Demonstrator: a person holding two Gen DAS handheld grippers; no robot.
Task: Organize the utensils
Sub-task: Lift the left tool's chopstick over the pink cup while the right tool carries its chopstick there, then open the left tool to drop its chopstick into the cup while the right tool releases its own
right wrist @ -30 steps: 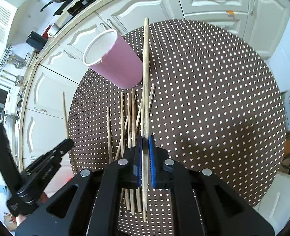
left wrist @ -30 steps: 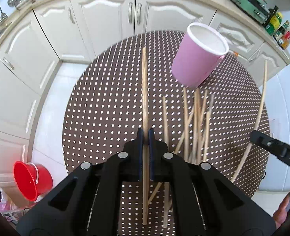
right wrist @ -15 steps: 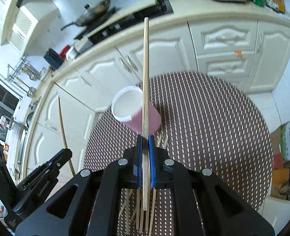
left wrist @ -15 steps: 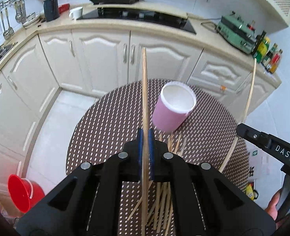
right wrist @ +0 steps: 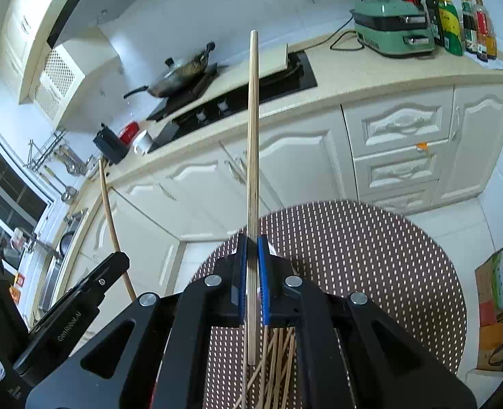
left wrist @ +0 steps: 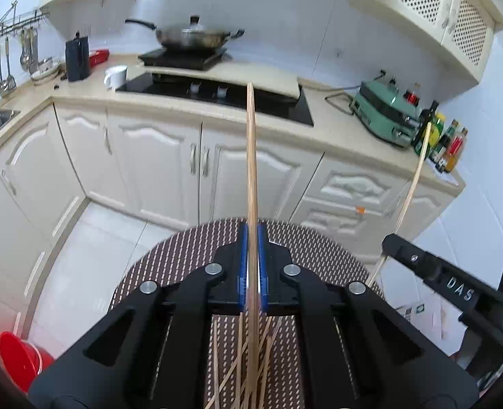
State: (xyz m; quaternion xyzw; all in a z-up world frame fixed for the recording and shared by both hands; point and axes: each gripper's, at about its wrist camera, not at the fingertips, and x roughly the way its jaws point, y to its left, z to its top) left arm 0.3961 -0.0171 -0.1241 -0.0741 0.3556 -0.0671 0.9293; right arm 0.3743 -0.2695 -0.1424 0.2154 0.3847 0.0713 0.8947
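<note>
Cream kitchen cabinets [left wrist: 156,167] fill the background. Left gripper [left wrist: 251,266] and right gripper [right wrist: 251,272] each clamp one chopstick [left wrist: 250,156] [right wrist: 253,136] upright beyond the jaws, likely for dropping end-first into a holder; loose chopsticks [right wrist: 278,358] lie below on the dotted table [right wrist: 370,255].

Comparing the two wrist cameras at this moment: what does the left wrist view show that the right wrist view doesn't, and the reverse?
Only the left wrist view shows the red bucket on the floor and the right gripper's arm from the side, its chopstick rising past the cabinets. Only the right wrist view shows the cardboard box beside the table and the left gripper's arm from the side. Both show a gripper, left and right, shut on a single upright chopstick, loose chopsticks on the dotted table, and the wok.
</note>
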